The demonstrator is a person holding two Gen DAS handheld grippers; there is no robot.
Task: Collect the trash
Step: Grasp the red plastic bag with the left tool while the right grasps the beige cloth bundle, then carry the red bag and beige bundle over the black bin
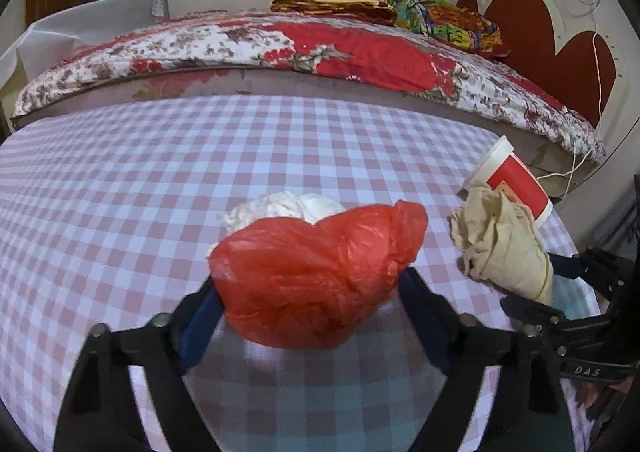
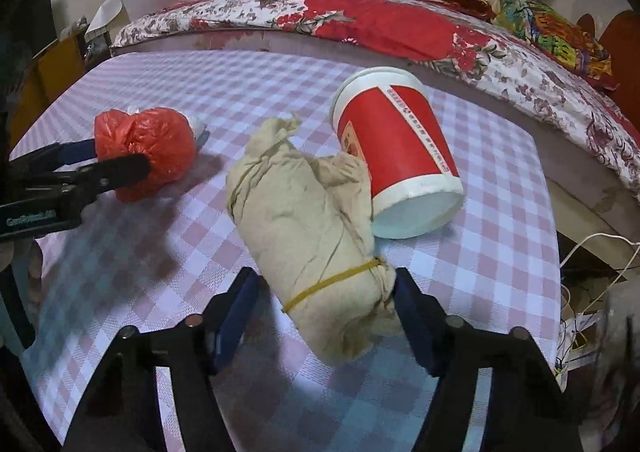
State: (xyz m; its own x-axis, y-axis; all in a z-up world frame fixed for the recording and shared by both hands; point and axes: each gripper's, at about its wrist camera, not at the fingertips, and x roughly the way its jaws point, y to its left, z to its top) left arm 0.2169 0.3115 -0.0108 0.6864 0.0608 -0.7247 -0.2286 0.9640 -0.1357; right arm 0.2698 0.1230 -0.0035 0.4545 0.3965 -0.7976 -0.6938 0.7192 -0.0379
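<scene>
Two tongs are seen at work over the checked tablecloth [image 1: 120,179]. The left gripper [image 1: 310,292] is set around a red plastic bag [image 1: 316,276], and both pads appear to be pressed against its sides, so it is taken as grasped. The right gripper [image 2: 326,304] straddles the near end of a beige cloth bundle [image 2: 308,219] bound with a yellow rubber band [image 2: 332,282]; one pad touches the knotted end, while a gap is seen at the other, so it is judged not yet clenched.

Beyond the red bag, a white crumpled wad [image 1: 280,207] lies touching it. A red and white paper cup [image 2: 396,151] lies tipped on its side against the bundle; its mouth faces away, so its contents cannot be told. What the bag holds is hidden too.

No bin is shown. The task is judged barely begun: nothing is lifted yet, and all four pieces remain on the table, with a bed [image 1: 320,47] behind.
</scene>
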